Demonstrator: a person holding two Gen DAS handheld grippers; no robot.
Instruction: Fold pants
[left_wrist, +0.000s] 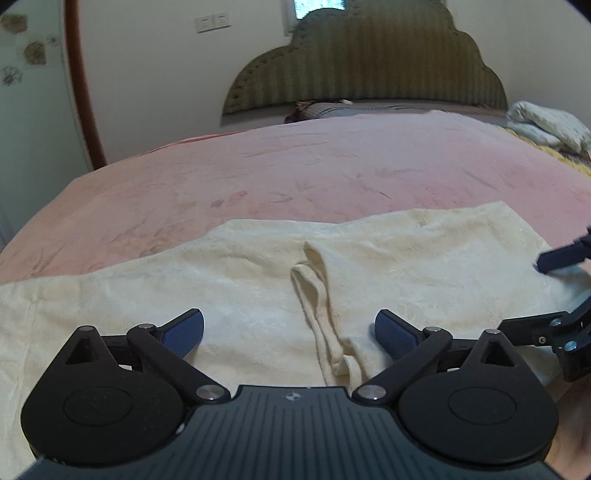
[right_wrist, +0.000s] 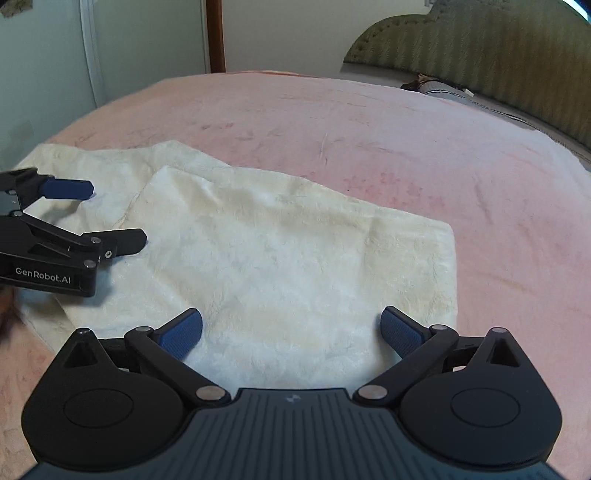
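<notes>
Pants (left_wrist: 258, 266) are spread flat on the pink bed (left_wrist: 295, 166), partly folded. Left claw (left_wrist: 290, 332) is held wide above them, nothing gripped. Right claw (right_wrist: 291, 332) is held wide too, empty, just beside it.

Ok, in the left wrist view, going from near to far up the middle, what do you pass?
Left gripper, open → cream pants lying flat, a fold ridge down the middle → pink bedspread → grey pillow → olive scalloped headboard → wall with a light switch.
</notes>
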